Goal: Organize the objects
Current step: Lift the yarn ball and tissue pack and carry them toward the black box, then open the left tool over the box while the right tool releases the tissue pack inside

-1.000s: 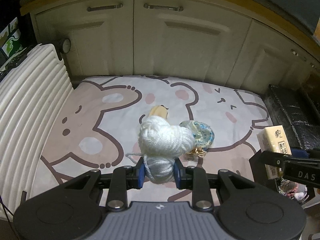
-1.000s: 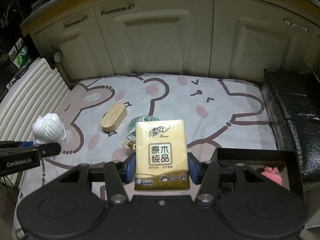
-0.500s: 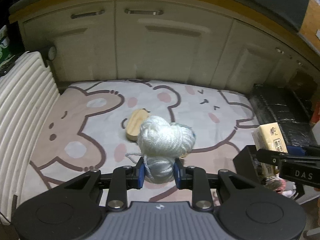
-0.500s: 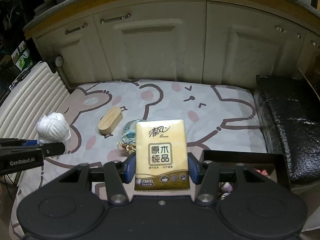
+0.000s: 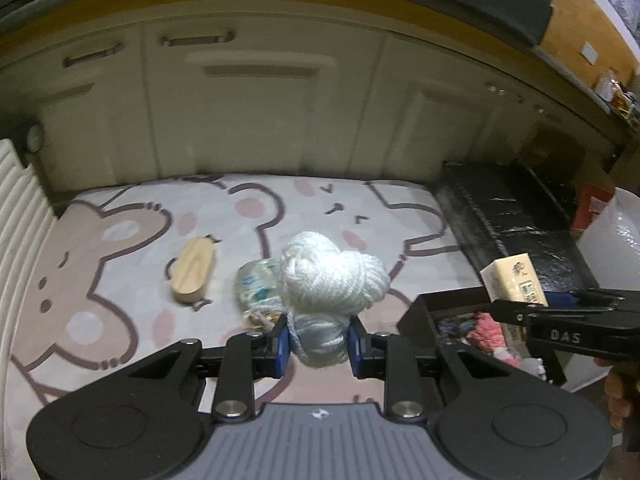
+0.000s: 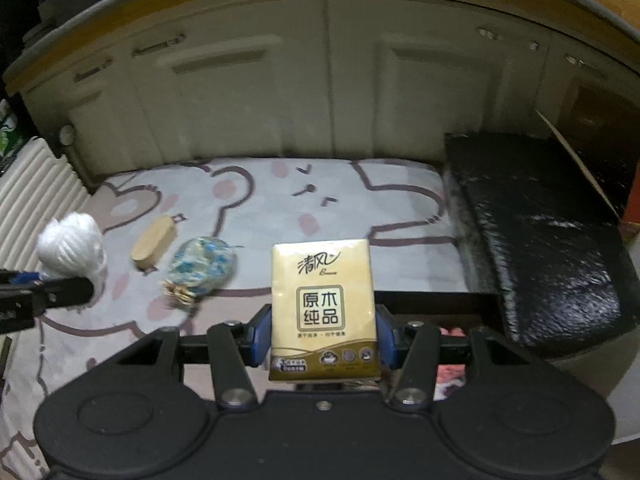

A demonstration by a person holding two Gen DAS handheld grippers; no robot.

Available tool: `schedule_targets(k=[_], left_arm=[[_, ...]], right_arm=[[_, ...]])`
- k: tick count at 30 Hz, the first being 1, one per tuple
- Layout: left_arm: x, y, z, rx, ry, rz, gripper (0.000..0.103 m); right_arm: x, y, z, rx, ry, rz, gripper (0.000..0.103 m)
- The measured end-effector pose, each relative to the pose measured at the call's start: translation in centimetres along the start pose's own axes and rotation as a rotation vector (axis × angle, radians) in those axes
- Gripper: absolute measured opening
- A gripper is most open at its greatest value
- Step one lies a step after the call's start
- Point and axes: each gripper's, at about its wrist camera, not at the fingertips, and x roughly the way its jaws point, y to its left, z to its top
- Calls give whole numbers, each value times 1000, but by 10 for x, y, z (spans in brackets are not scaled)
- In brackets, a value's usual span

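Both grippers clamped | left gripper: yarn ball | right gripper: tissue pack | box contents obscured

The ball of yarn is white, soft, twisted fibre. The tissue pack has a glossy golden plastic wrap. At ten o'clock from the yarn lies a smooth, matt wooden block. The printed mat looks like matt cloth; the black cushion is shiny and crinkled.
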Motion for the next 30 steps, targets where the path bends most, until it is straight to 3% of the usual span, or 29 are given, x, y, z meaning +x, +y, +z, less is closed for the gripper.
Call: schedule_targets(k=[16,25,27,28,30], left_arm=[[23,-51,3,98,47,-159,30],[41,-80,6,125,67,-235,30],[46,-85,7,129,73,-244,30],[49,-88,7,130,77,-249,30],[54,-93,8,136,85,-256,30]], right_arm=[[28,-74,-11,124,57,-114,53],[47,-99,-23,186,101,-98,54],[51,-105,-26,214,95,-103,62],[52,-108,-28,225,93,-106,73],[51,-111,-28,237,82,-105,76]])
